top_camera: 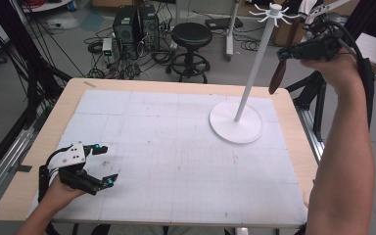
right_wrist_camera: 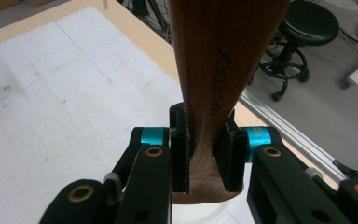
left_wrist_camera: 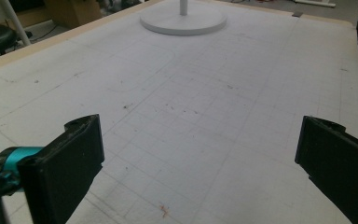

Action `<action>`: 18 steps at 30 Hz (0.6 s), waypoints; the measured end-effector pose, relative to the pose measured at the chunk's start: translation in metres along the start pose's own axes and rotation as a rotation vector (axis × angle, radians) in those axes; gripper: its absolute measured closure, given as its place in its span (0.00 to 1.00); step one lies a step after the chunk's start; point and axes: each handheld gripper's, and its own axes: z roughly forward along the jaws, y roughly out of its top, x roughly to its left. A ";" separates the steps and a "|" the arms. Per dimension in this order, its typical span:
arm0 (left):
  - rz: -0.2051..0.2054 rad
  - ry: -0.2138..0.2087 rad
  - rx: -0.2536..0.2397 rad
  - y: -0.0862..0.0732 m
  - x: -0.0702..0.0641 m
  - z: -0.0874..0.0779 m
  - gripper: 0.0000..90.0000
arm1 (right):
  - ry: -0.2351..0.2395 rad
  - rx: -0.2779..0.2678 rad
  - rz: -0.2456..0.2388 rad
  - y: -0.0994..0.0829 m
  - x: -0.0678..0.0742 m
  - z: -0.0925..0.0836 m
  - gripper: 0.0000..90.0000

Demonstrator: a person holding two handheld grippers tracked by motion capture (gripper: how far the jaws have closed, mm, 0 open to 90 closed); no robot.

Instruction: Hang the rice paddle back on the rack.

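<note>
My right gripper (top_camera: 286,53) is held high over the table's far right corner, beside the white rack stand (top_camera: 254,63) with its ring of hooks (top_camera: 274,12) at the top. Its jaws are shut on a dark brown wooden utensil (top_camera: 277,77) that hangs down from them. In the right gripper view the wooden utensil (right_wrist_camera: 216,65) stands clamped between the two pads (right_wrist_camera: 179,158), with stamped letters on the wood. My left gripper (top_camera: 107,164) rests low at the near left of the table, jaws wide apart and bare, as the left gripper (left_wrist_camera: 200,154) view confirms.
The rack's round white base (top_camera: 235,122) sits at the far right of the gridded white mat (top_camera: 176,152). Beyond the table stand a black stool (top_camera: 192,36), computer towers (top_camera: 134,24) and loose cables on the floor.
</note>
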 end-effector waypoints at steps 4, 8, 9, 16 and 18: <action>0.001 0.000 0.002 0.000 0.000 0.000 0.02 | 0.003 0.002 -0.001 0.001 0.000 0.002 0.87; 0.000 0.000 0.000 0.000 0.000 0.000 0.02 | 0.003 0.000 -0.004 0.002 0.001 0.004 0.87; 0.001 0.001 -0.001 0.000 0.000 -0.001 0.02 | 0.003 0.000 -0.003 0.002 0.001 0.004 0.87; 0.001 0.001 0.000 0.000 -0.001 -0.001 0.02 | -0.001 -0.005 0.003 0.003 0.002 0.006 0.87; 0.000 0.003 -0.003 0.000 -0.001 -0.001 0.02 | 0.002 -0.004 0.006 0.003 0.001 0.007 0.87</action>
